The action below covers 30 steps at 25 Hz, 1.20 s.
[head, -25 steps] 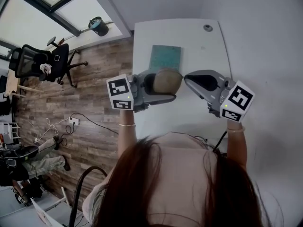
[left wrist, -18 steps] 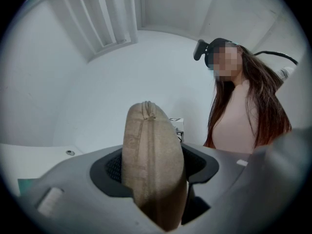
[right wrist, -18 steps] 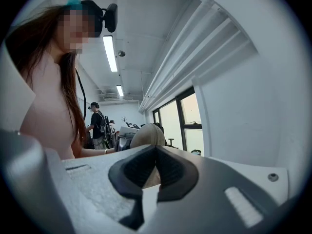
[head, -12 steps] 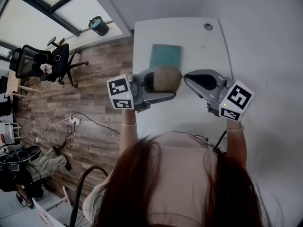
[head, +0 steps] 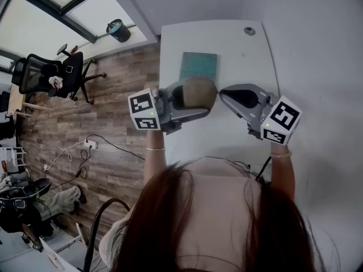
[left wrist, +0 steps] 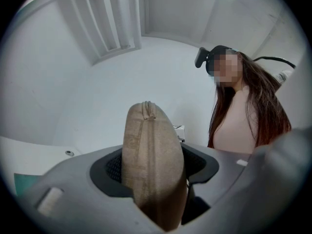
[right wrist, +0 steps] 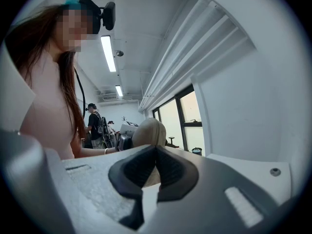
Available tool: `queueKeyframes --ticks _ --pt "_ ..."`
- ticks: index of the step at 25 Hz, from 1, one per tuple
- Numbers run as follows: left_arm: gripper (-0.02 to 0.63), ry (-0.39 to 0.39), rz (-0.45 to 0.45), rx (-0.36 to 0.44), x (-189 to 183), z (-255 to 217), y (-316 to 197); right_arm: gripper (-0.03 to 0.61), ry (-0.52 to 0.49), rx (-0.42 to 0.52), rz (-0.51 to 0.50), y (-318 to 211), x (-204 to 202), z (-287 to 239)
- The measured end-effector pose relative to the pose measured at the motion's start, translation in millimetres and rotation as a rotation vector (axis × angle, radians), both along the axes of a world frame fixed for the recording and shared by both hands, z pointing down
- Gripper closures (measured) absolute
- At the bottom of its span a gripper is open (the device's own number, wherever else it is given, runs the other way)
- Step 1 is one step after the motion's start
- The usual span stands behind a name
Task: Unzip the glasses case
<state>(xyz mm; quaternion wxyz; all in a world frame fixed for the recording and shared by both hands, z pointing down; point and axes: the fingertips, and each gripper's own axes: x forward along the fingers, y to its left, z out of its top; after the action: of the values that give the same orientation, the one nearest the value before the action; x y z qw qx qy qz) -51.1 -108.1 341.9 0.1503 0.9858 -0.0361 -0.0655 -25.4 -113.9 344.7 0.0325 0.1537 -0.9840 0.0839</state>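
Jaws of left gripper [left wrist: 153, 191] clamp glasses case [left wrist: 150, 145]; right gripper [right wrist: 156, 151] has jaws pressed together

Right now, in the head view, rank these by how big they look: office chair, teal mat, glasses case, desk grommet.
1. office chair
2. teal mat and glasses case: they look about alike. The case is held up nearer the camera and partly covered by the left tool, so I won't rank them.
3. desk grommet
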Motion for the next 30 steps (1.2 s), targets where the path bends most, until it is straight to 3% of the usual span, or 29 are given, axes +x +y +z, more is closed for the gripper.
queueKeyframes --ticks 6,12,19,30 --pt "0.319 0.090 -0.023 -0.036 -4.6 -4.6 -10.1 0.574 0.026 -0.008 -0.004 -1.6 -2.0 12.9" --pt "0.319 0.097 -0.037 -0.043 -7.5 -4.9 -11.5 0.574 0.019 -0.026 -0.008 -1.5 -4.4 17.1" --pt "0.319 0.231 -0.064 -0.059 -22.2 -18.3 -18.8 0.574 0.035 -0.044 -0.029 5.4 -12.4 31.9" --pt "0.319 0.278 -0.083 -0.072 -27.7 -22.2 -21.4 0.574 0.029 -0.071 -0.038 7.6 -13.7 38.3"
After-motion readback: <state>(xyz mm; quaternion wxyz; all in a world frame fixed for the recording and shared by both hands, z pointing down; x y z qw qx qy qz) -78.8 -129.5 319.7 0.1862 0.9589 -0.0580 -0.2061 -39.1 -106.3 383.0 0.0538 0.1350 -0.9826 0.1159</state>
